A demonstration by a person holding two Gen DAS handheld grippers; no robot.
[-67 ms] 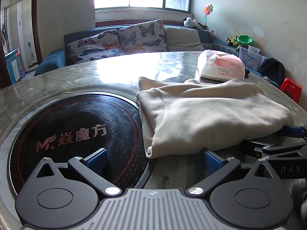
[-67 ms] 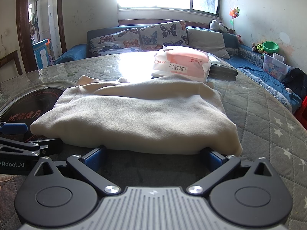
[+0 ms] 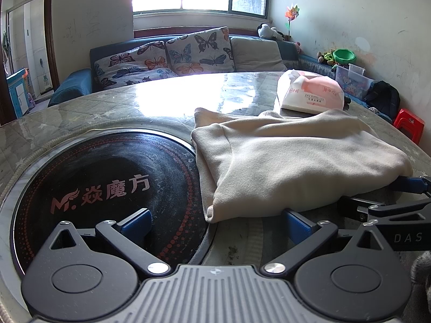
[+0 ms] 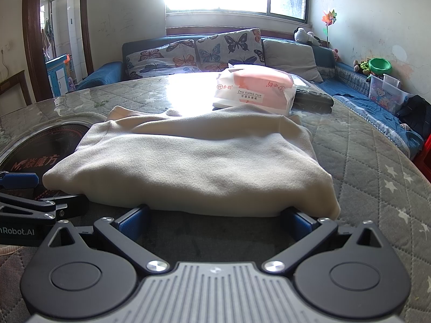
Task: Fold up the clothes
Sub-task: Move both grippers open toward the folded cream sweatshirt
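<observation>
garment: cream garment (image 4: 194,167) lies in a folded bundle on the quilted table (image 4: 377,161), one corner over the black hotplate (image 3: 102,177) | tools: we hold left gripper (image 3: 215,223) and right gripper (image 4: 215,219) spread wide, gripping nothing | risk: fingertips at the near hem (right pair seemingly under it) could drag layers loose; bundle may shove the tissue pack (image 4: 253,91)

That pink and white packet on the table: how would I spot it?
Start at the big round quilted table before the butterfly-cushion sofa. Behind the folded cream garment lies the packet, partly hidden by it. It is the only glossy, printed thing there, pink on top, white-labelled.
</observation>
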